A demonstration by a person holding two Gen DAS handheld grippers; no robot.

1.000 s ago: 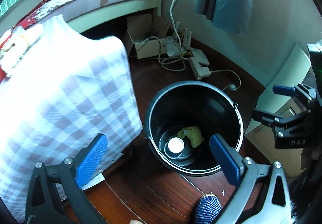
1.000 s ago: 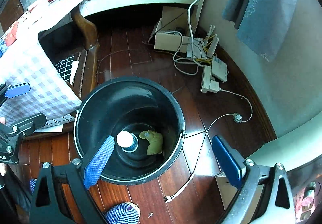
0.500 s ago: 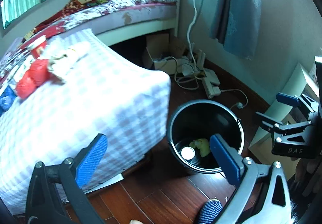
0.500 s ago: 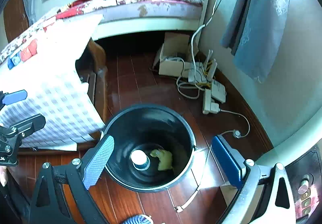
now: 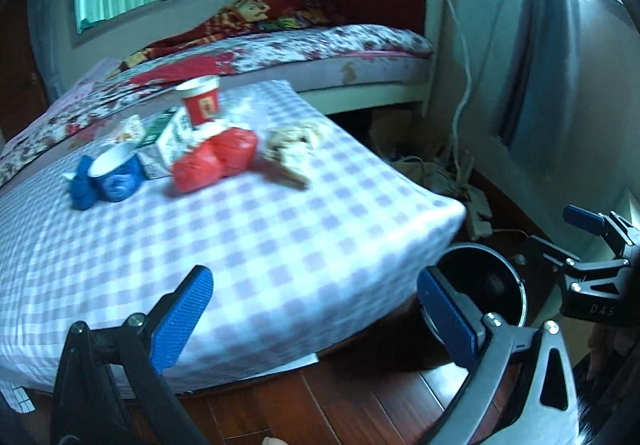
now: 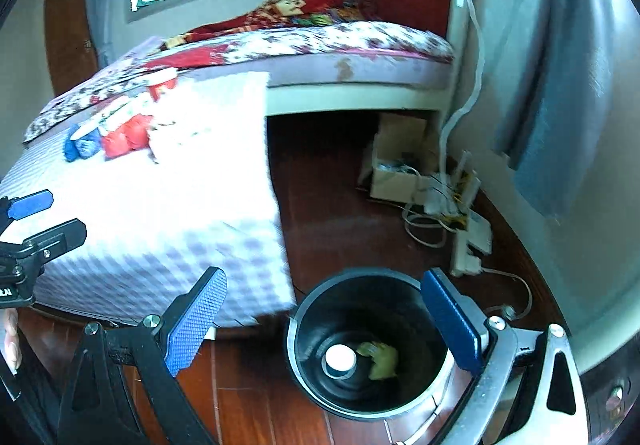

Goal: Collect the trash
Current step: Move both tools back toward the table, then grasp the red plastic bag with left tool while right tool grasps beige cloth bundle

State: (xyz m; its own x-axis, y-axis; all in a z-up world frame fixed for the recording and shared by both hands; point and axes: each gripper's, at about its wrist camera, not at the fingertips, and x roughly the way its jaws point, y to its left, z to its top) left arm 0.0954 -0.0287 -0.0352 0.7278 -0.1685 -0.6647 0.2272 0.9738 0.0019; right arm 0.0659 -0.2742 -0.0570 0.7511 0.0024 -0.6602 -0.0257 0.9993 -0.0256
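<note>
A black bin (image 6: 370, 345) stands on the wood floor beside a table with a checked cloth (image 5: 248, 245); it holds a white cup (image 6: 340, 358) and a yellow scrap (image 6: 382, 359). On the cloth lie a red cup (image 5: 200, 103), a red crumpled bag (image 5: 216, 159), a blue cup (image 5: 114, 169), a carton (image 5: 174, 137) and crumpled paper (image 5: 292, 149). My left gripper (image 5: 316, 313) is open and empty over the table's near edge. My right gripper (image 6: 324, 321) is open and empty above the bin.
A bed (image 5: 320, 49) with a red headboard stands behind the table. A cardboard box (image 6: 394, 165), power strips and cables (image 6: 460, 213) lie by the wall. A grey curtain (image 6: 560, 105) hangs at the right. The bin also shows in the left wrist view (image 5: 484, 285).
Both grippers have risen and tilted up from looking down into the bin. The tabletop and its trash have come into view. Both grippers stay open.
</note>
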